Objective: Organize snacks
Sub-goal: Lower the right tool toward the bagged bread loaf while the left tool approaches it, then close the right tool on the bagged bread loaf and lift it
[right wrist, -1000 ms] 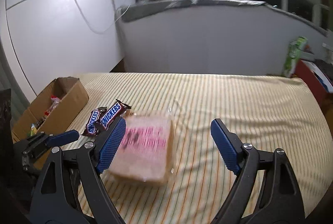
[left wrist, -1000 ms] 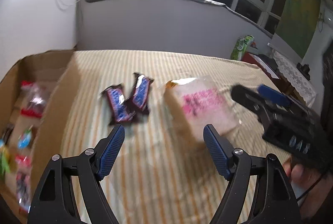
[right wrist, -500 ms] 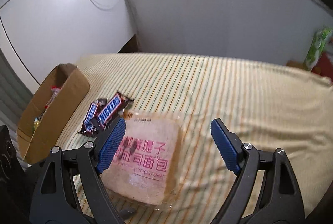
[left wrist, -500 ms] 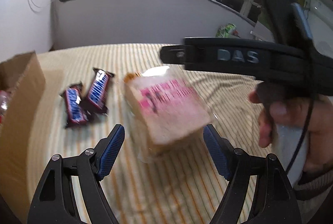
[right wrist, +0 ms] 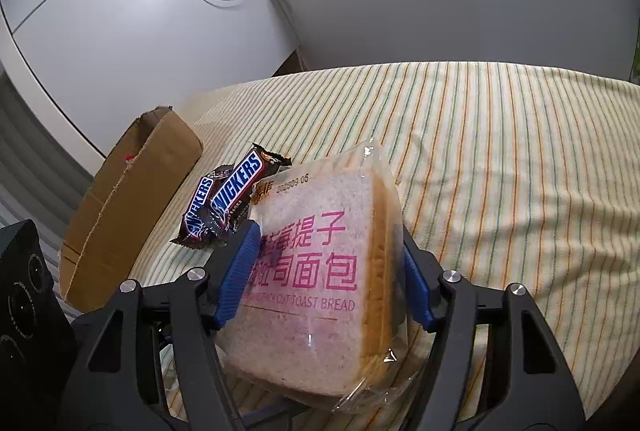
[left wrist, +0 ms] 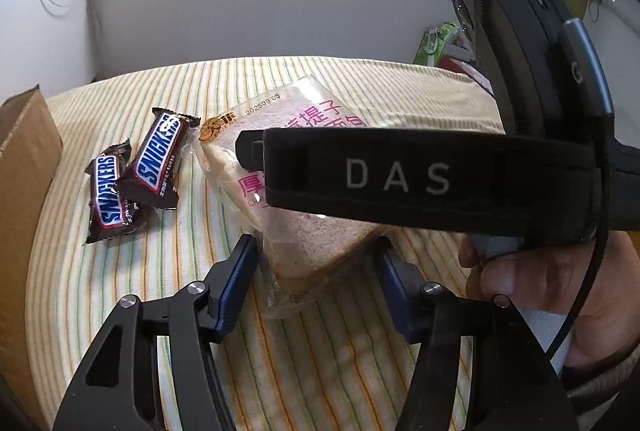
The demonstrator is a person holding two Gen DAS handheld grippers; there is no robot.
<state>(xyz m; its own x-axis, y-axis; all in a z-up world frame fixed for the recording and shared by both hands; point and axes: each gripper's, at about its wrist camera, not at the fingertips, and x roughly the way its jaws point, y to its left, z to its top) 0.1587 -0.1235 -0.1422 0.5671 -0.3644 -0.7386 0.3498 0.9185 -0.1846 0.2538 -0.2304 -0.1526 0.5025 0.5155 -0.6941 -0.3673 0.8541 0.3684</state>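
The right gripper (right wrist: 328, 279) is clamped on the bagged toast bread (right wrist: 316, 283), tilted above the striped tablecloth (right wrist: 500, 151). The left gripper (left wrist: 316, 271) brackets the same bag, contact unclear – the right gripper's body blocks much of that view. Two Snickers bars (left wrist: 132, 175) lie just beside the bread, the cardboard box (right wrist: 128, 207) beyond them.

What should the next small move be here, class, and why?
Probably lift the bread pack slightly and carry it left toward the cardboard box. Both the right gripper and left gripper already straddle it, and the Snickers bars lie in between.
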